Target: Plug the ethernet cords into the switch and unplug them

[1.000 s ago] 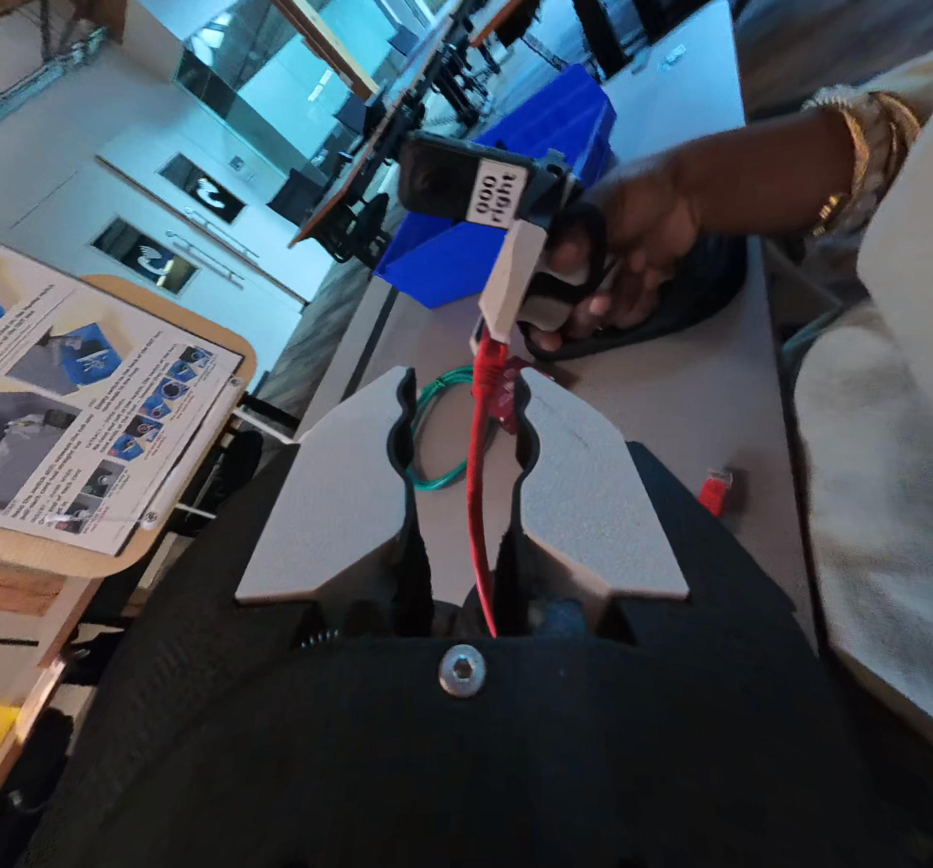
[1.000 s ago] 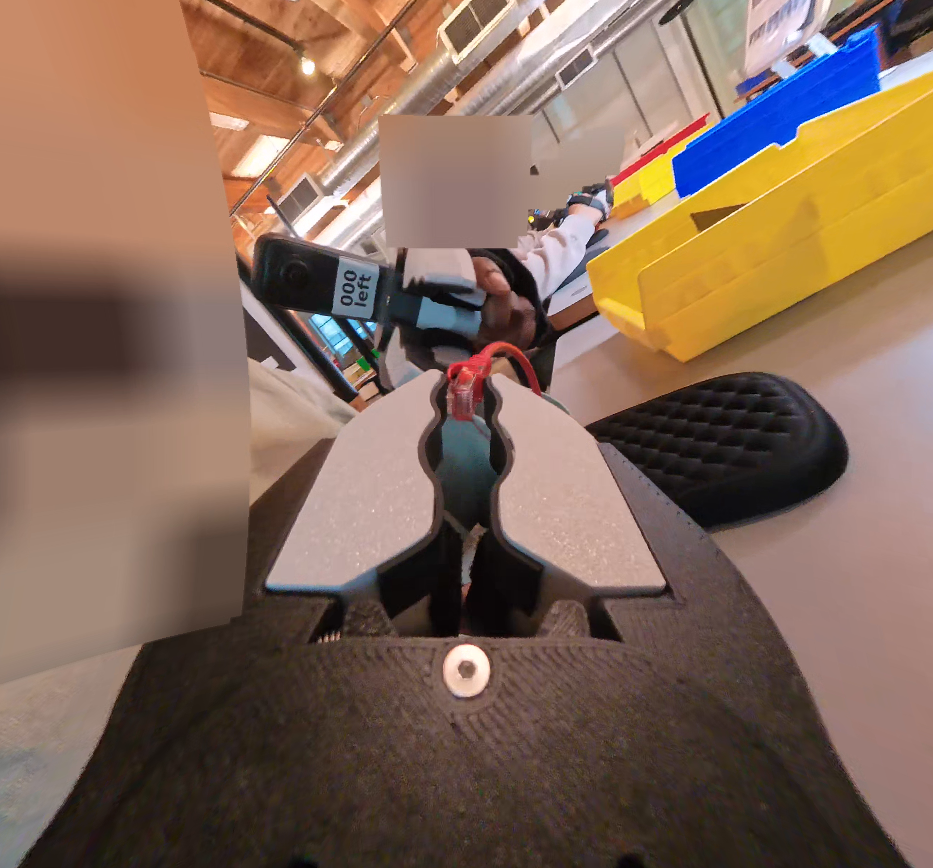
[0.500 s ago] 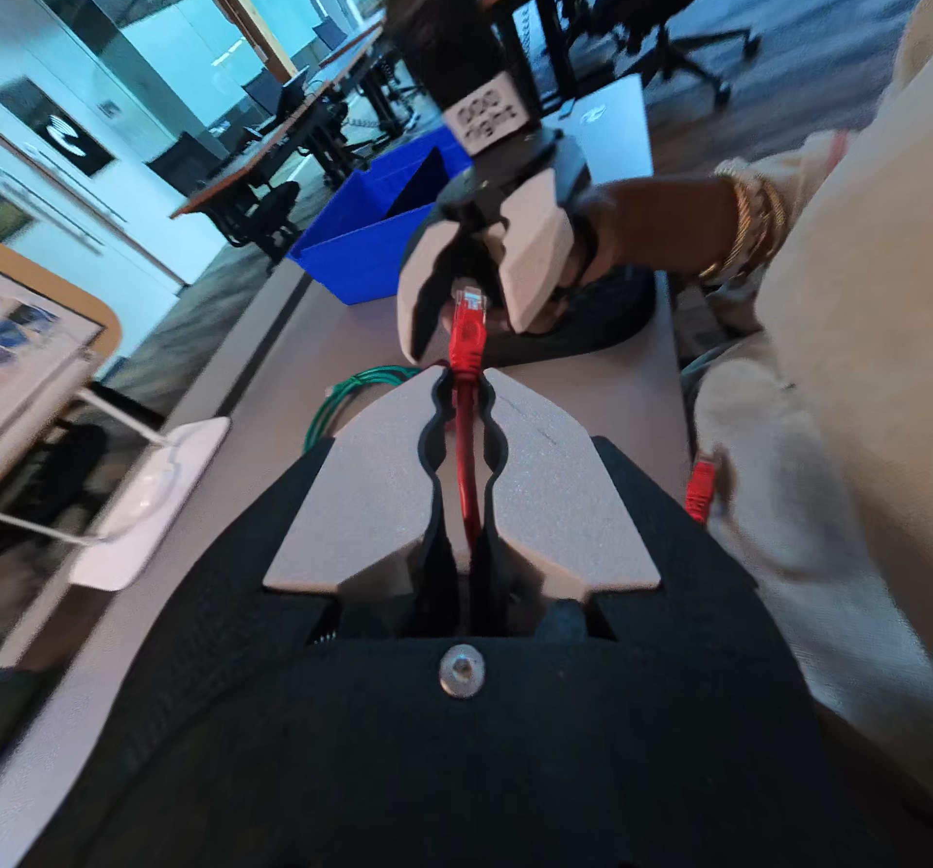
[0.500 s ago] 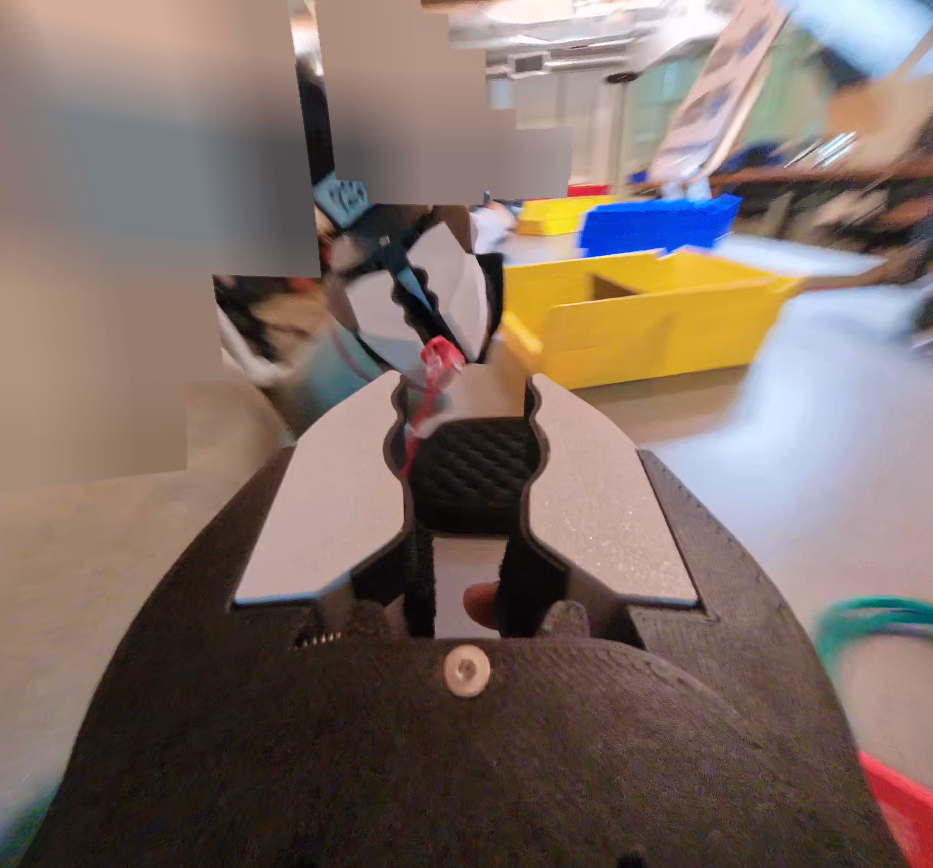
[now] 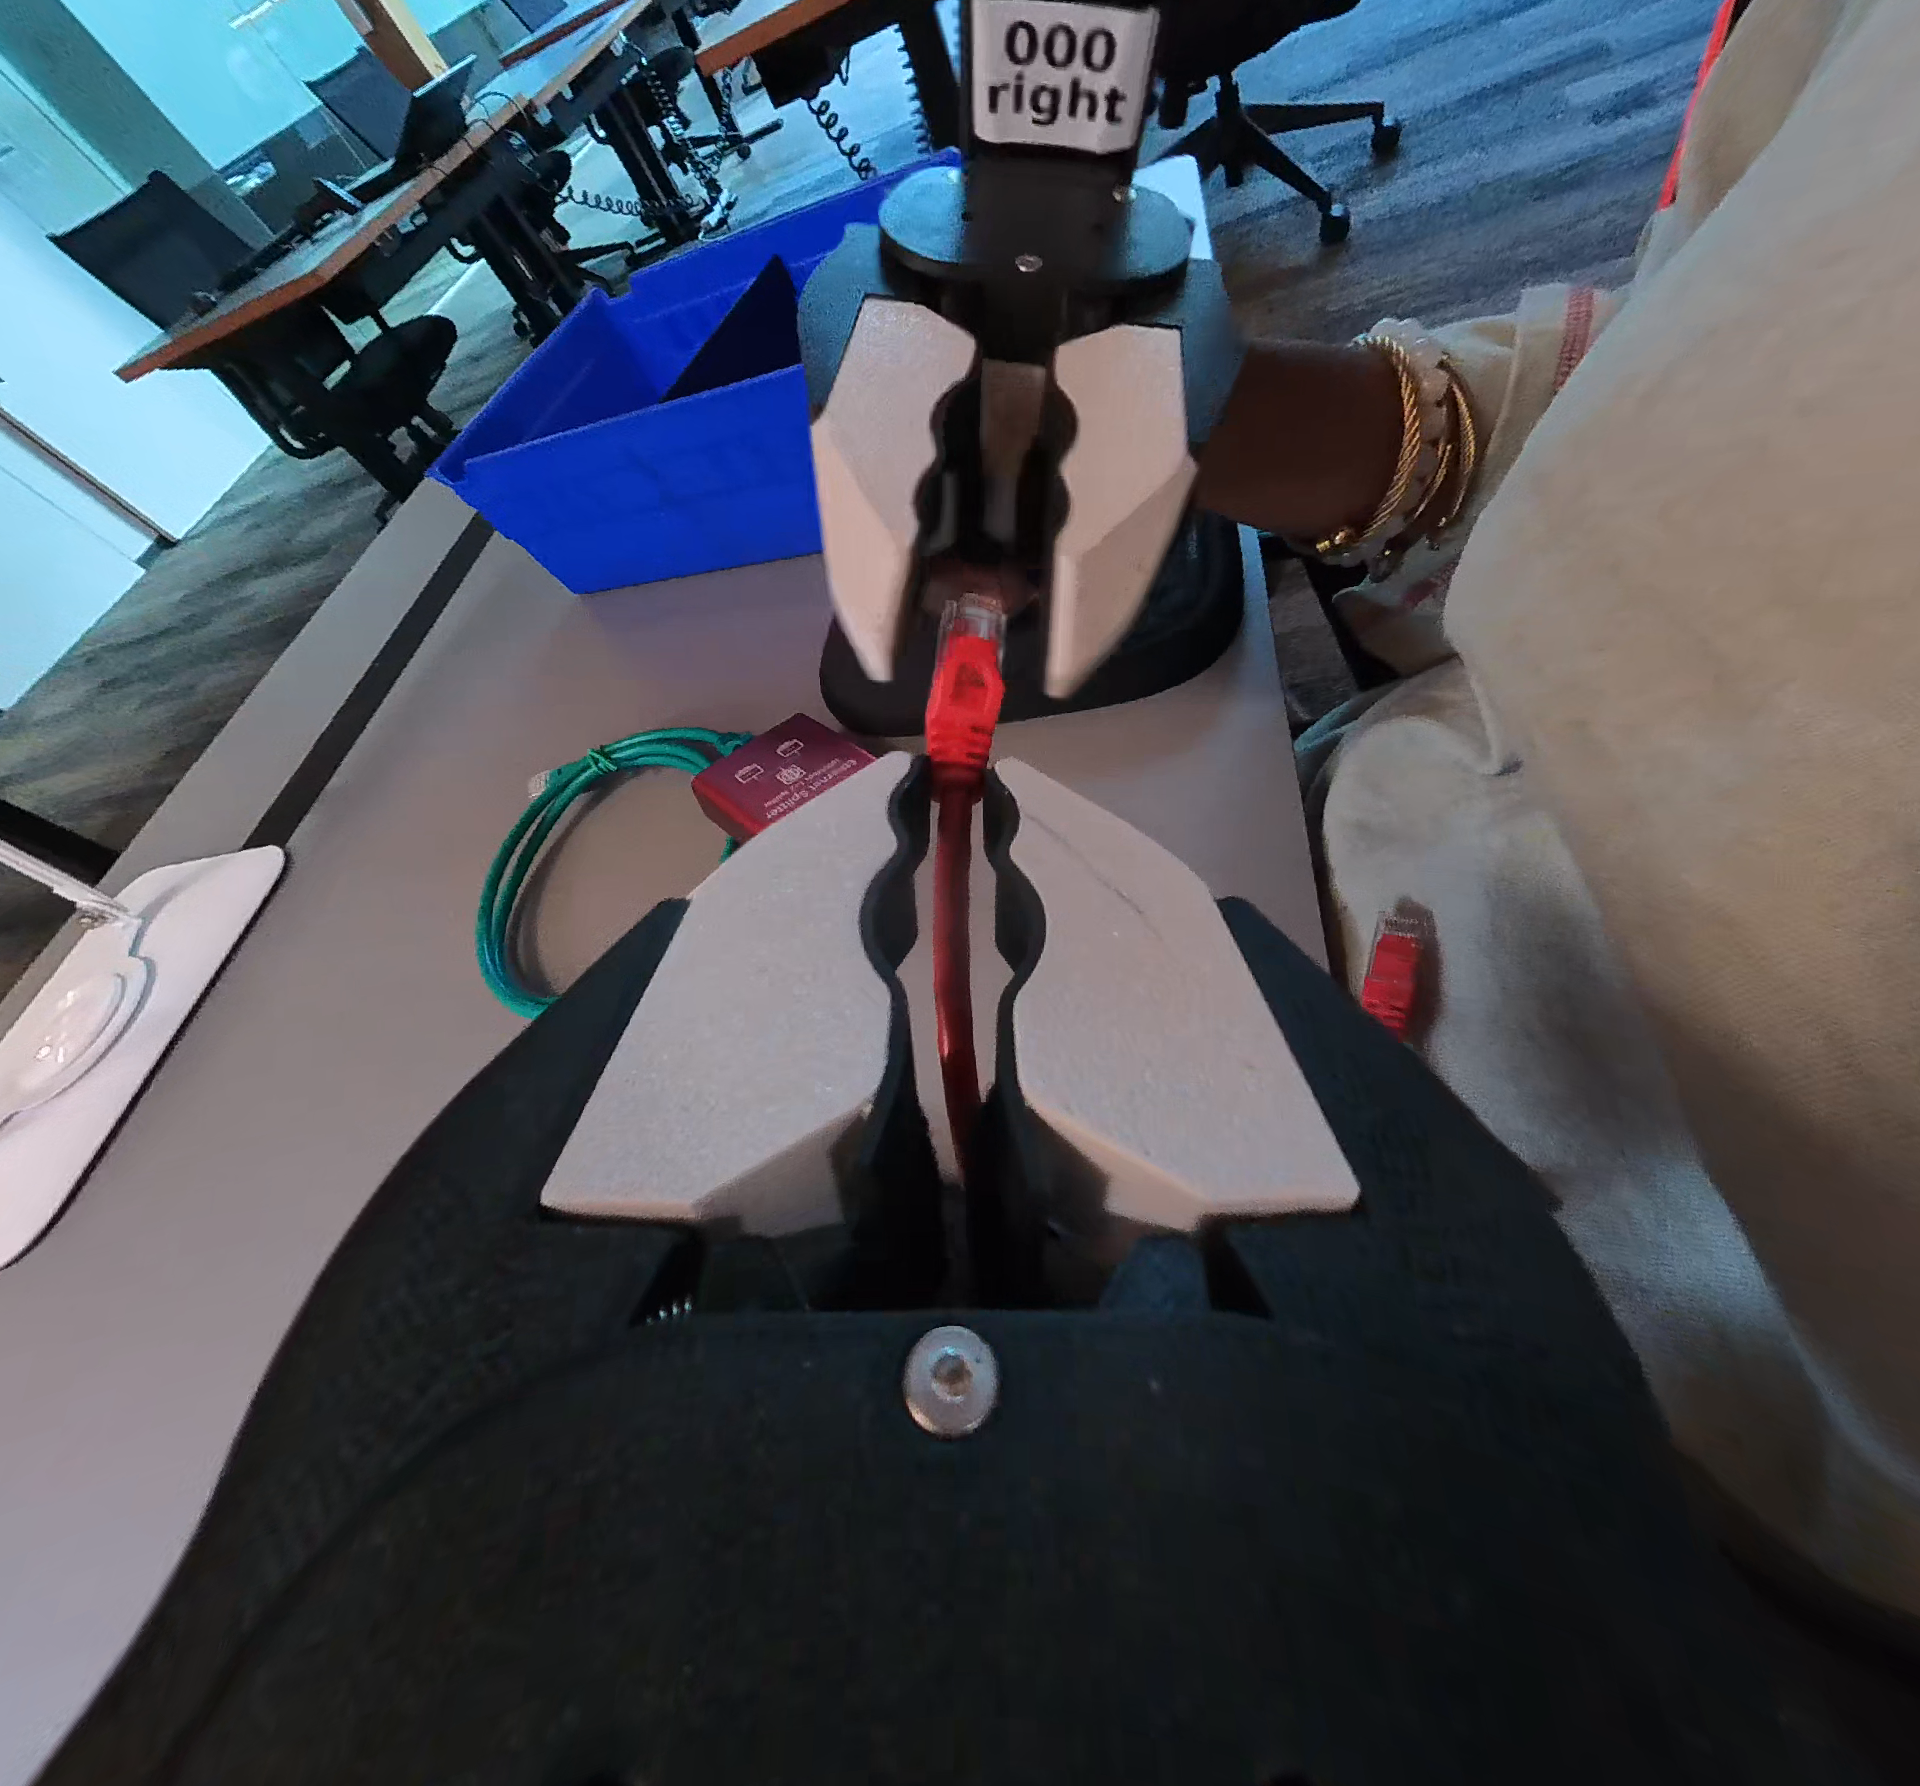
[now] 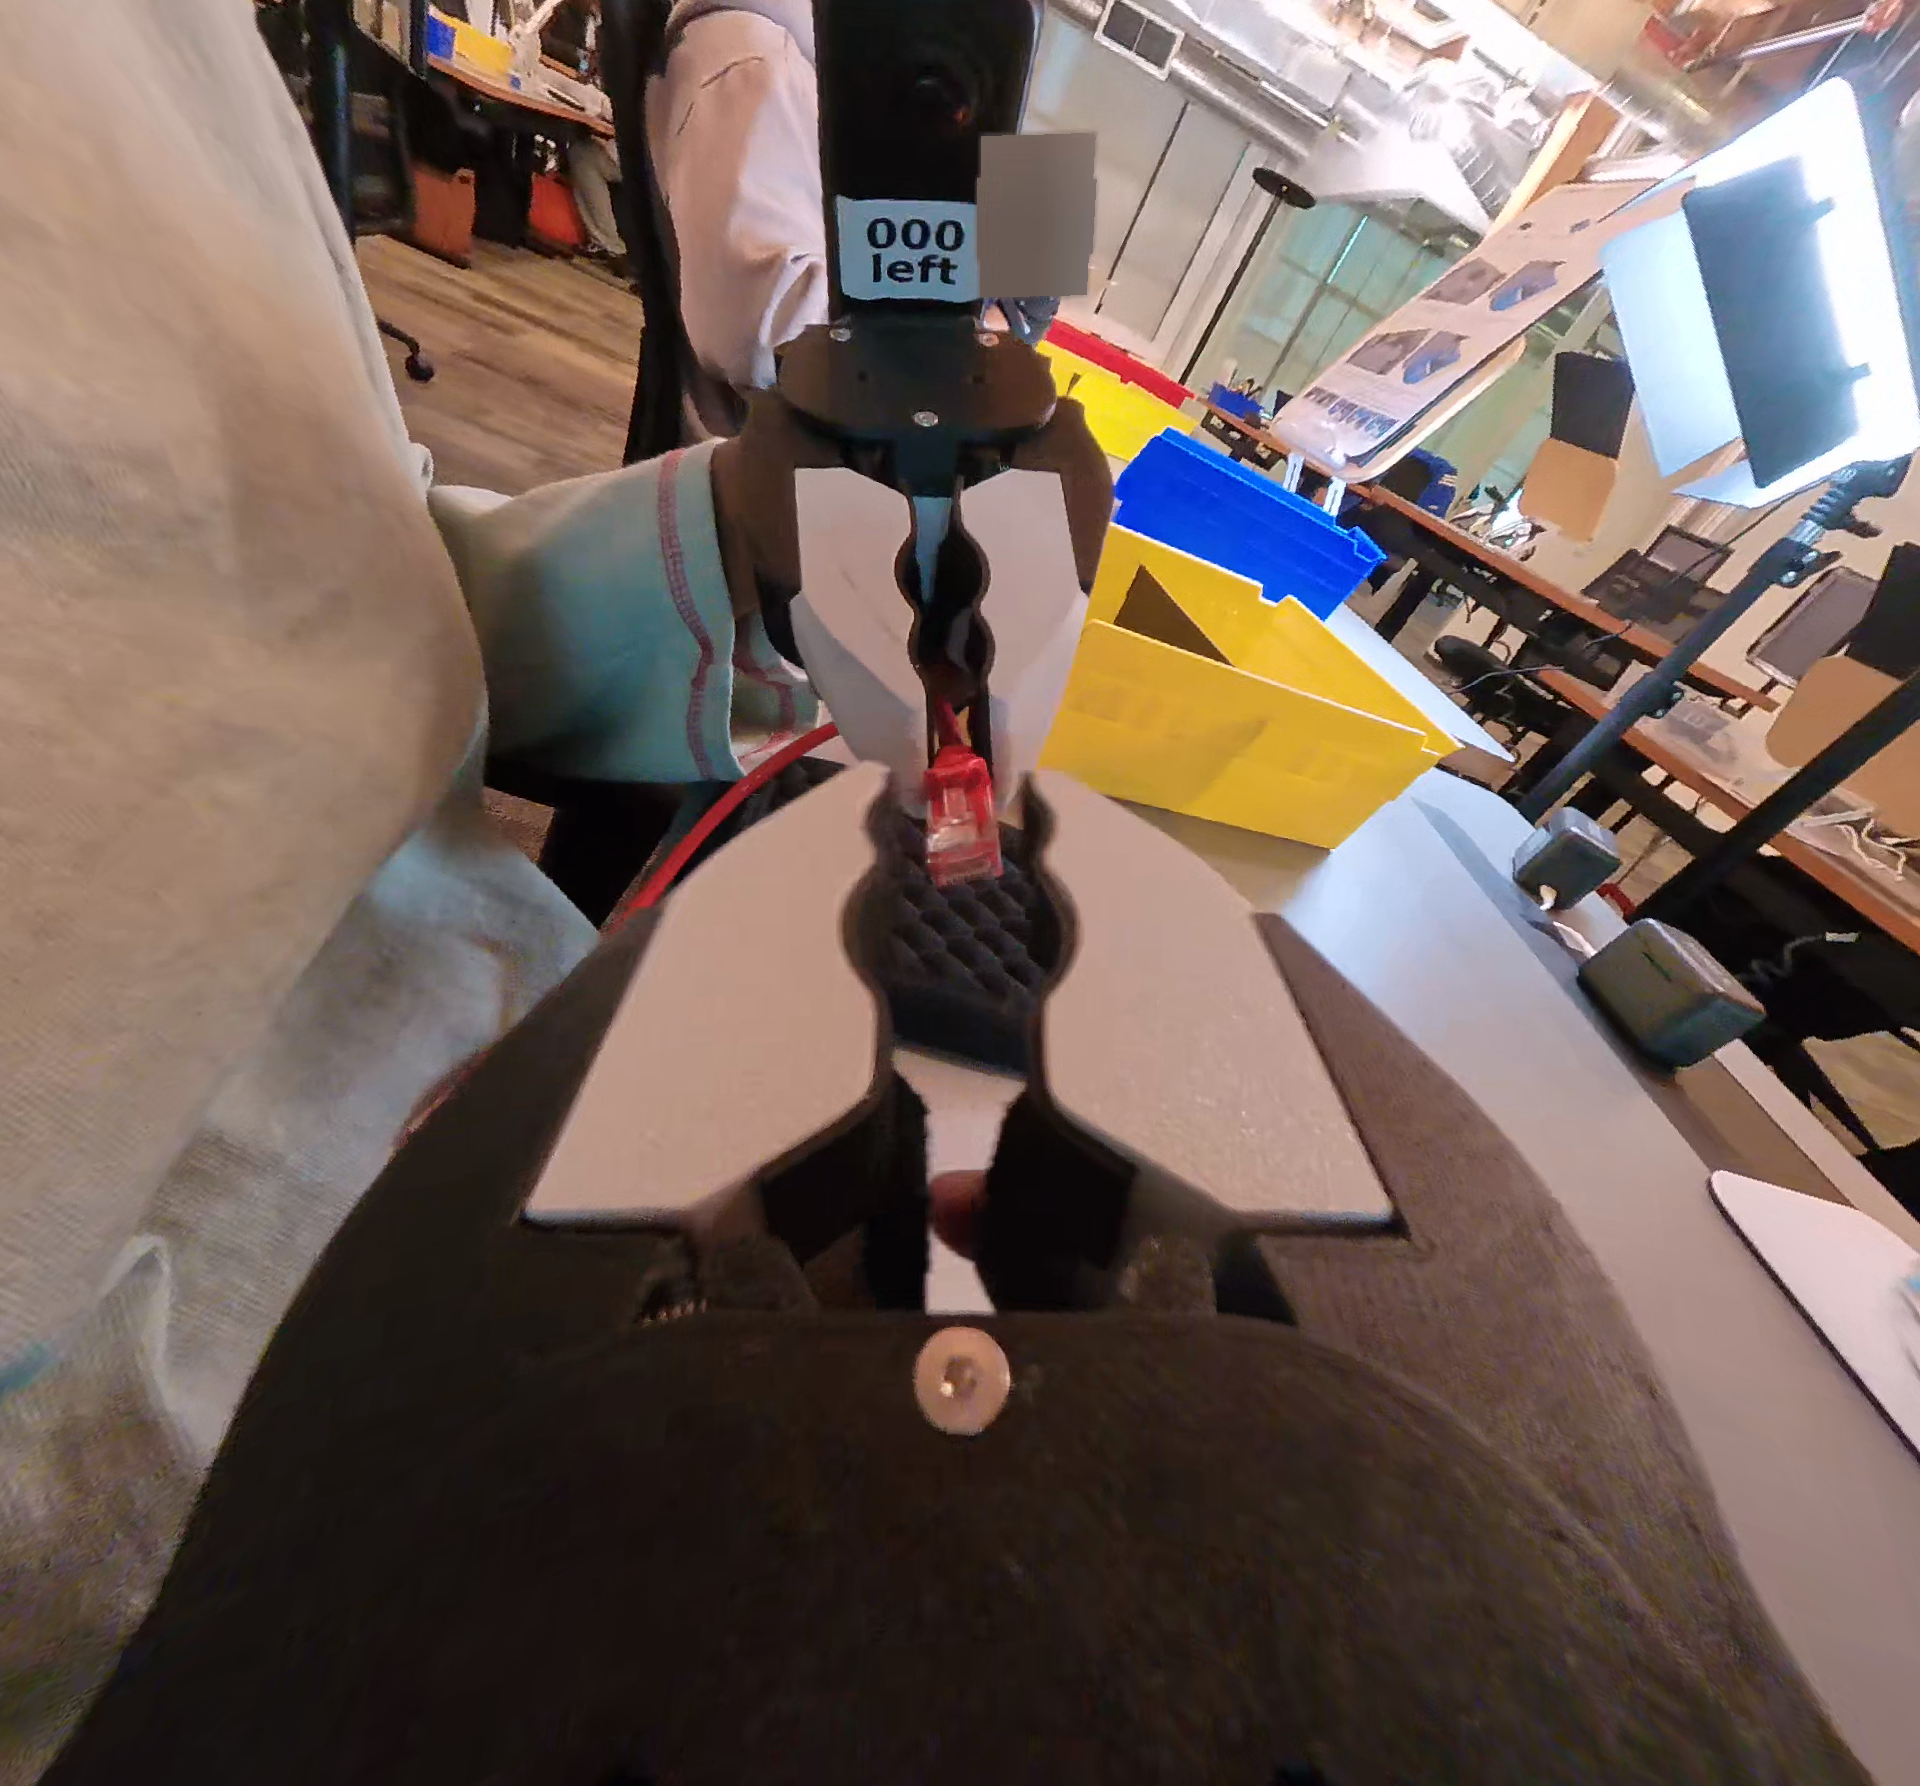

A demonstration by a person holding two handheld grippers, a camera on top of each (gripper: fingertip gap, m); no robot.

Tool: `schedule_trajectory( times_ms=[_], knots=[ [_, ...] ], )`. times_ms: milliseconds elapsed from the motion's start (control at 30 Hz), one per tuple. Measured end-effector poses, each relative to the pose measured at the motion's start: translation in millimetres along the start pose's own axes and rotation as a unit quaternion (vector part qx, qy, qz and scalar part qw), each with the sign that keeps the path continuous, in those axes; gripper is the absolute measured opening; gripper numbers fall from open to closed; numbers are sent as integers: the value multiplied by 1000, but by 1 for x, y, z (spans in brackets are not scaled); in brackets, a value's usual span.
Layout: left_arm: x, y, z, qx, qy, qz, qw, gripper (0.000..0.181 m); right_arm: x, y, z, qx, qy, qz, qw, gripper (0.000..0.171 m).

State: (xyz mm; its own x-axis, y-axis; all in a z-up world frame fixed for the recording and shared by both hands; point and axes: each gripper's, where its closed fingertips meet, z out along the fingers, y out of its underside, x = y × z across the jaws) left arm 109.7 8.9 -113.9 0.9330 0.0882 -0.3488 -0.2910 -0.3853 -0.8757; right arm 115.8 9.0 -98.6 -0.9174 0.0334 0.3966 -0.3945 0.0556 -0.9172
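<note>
Swung round since a second ago, the right gripper [image 5: 966,666] now faces the left gripper [image 5: 948,780] head-on, fingers spread around the clear-tipped red ethernet plug [image 5: 964,687]. Left gripper pinches that red cord [image 5: 951,957] above the grey table [image 5: 343,1061]; the small dark-red switch box [image 5: 779,780] lies beside.

Open office: rows of desks [image 5: 582,63], swivel chair [image 5: 1262,22], glass walls [image 5: 135,74], exposed ducts [image 6: 1299,1].

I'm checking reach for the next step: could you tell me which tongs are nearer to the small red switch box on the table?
Left. The left tongs, shut on the red cord, sit just beside the switch box; the open right tongs hang slightly farther behind it.
</note>
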Motion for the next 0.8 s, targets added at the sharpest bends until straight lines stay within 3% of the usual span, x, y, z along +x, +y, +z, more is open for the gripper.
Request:
schedule_trajectory(
  times_ms=[33, 233, 400, 700, 767, 800],
  knots=[
    [-1, 0, 0, 3, -1, -2, 1000, 10, 0, 2, 1, -8, 0, -2, 1000, 32],
    [4, -6, -1, 28, 13, 9, 999, 10, -3, 0, 0, 9, -17, 7, 1000, 13],
    [8, -5, 2, 37, 14, 43, 998, 14, -5, 2, -4, 33, -36, 36, 998, 13],
    [3, -6, 4, 43, 15, 15, 999, 9, -1, 3, -7, 44, -41, 61, 996, 13],
    [-2, 0, 5, 18, 1, 7, 1000, 9, 5, 8, -14, 23, -26, 68, 997, 19],
    [-6, 5, 4, 0, -13, 6, 1000, 9, 12, 15, -20, 1, -5, 73, 997, 32]
  ],
)
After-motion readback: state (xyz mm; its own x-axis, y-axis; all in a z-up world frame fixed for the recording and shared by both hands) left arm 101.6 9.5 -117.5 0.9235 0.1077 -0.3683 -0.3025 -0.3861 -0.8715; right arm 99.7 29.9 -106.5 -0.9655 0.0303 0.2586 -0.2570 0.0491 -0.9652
